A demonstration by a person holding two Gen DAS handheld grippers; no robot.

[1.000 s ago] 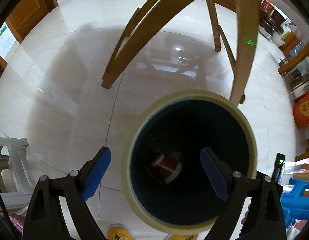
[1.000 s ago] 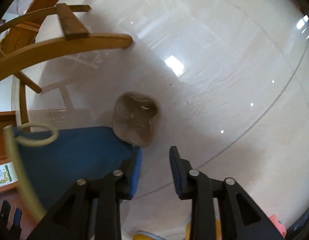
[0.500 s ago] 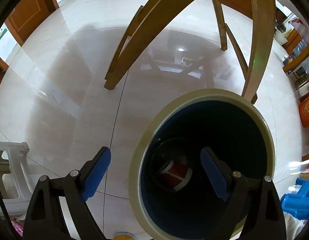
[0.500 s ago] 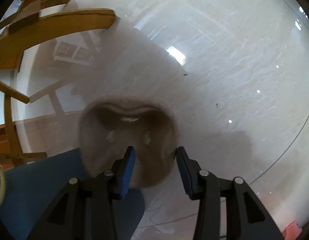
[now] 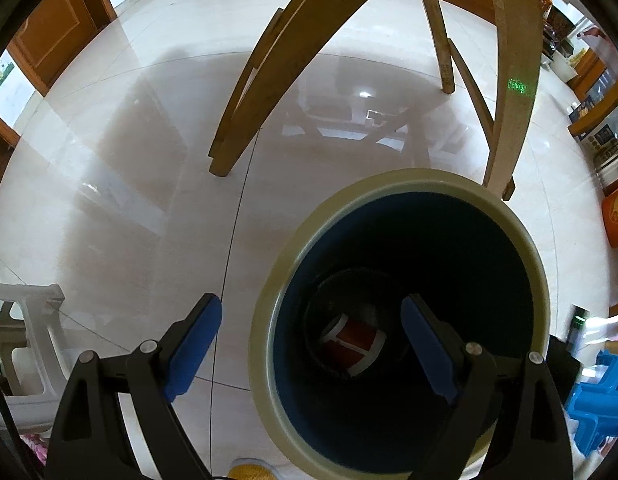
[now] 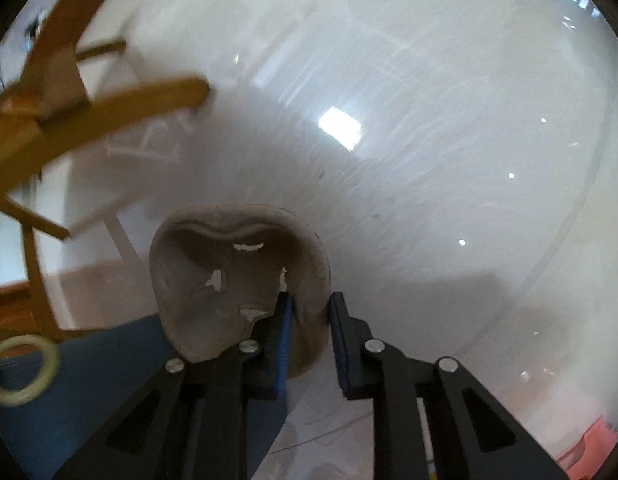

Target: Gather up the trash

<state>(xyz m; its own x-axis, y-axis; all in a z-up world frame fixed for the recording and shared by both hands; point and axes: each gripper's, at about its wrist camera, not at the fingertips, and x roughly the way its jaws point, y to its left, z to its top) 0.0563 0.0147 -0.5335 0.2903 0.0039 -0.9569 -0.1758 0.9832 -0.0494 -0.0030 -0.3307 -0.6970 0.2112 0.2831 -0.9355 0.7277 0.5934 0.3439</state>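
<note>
The fingers of the right gripper (image 6: 309,336) are closing on the near rim of a crumpled grey-brown paper-pulp tray (image 6: 237,280), shaped like a shallow cup holder with small torn white spots. One blue pad sits inside the tray wall and the other outside it, so the rim is between them; they seem to press on it already, though the contact is partly covered by the fingers themselves. A second ago these fingers were above the tray and well apart from it, and half a second ago they were wider and straddling it. Now the gripper has come down and narrowed. I judge that this piece of trash is being taken from the glossy pale tiled floor (image 6: 429,160) and is ready to be lifted.

The fingers of the left gripper (image 5: 309,344) stay released and wide, as before. The rim of the dark blue round bin with a cream rim (image 5: 269,300) passes between them, but the pads do not press on it. The bin has shifted only a little in this view. At its bottom lies a red and white can-like object (image 5: 351,344), already collected.

The right view is blurred. The bin appears there only as a blue shape at the lower left, cut off. Whether the tray still touches the floor I cannot tell. The wooden chair legs (image 5: 269,80) stand beyond the bin.
</note>
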